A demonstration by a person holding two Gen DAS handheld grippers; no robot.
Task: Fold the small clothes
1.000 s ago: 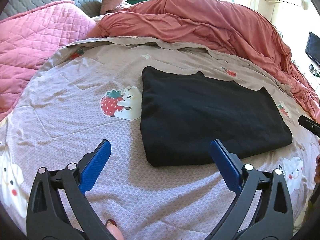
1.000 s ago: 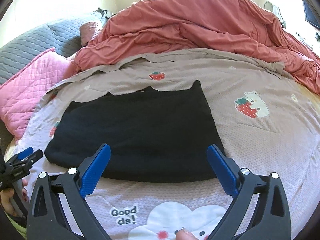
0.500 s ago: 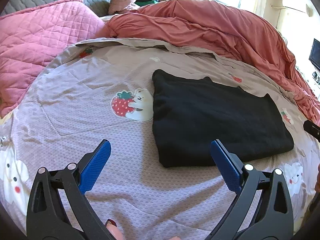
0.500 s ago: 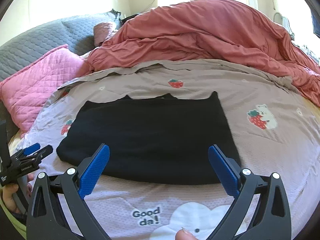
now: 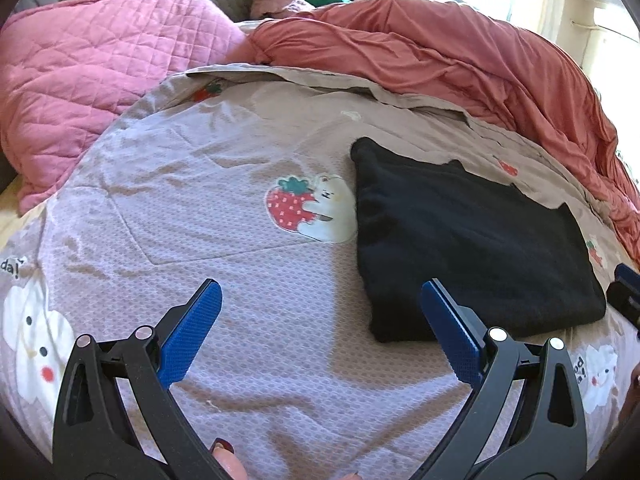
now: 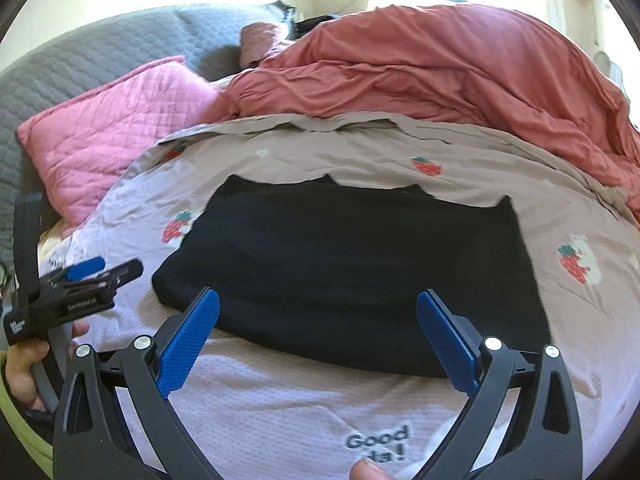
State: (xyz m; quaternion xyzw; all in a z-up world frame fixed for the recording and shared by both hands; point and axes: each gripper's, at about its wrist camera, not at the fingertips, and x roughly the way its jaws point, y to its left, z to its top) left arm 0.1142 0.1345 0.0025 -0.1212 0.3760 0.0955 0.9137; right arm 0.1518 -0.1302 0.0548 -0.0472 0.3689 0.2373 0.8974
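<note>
A black garment [image 5: 472,240] lies folded flat on the printed bedsheet [image 5: 200,208]; in the right wrist view it fills the middle [image 6: 360,272]. My left gripper [image 5: 320,320] is open and empty, held above the sheet to the left of the garment's near corner. My right gripper [image 6: 318,328] is open and empty, just short of the garment's near edge. The left gripper also shows in the right wrist view at far left [image 6: 84,292], and the right gripper's tip shows at the left wrist view's right edge [image 5: 626,288].
A pink quilted pillow [image 5: 88,80] lies at the back left. A bunched salmon duvet [image 5: 460,60] runs along the back and right. A grey quilted headboard [image 6: 80,68] stands behind the pillow.
Both grippers have drawn back and swung left; the garment sits farther right in the left view and farther off in the right view. The garment itself has not moved.
</note>
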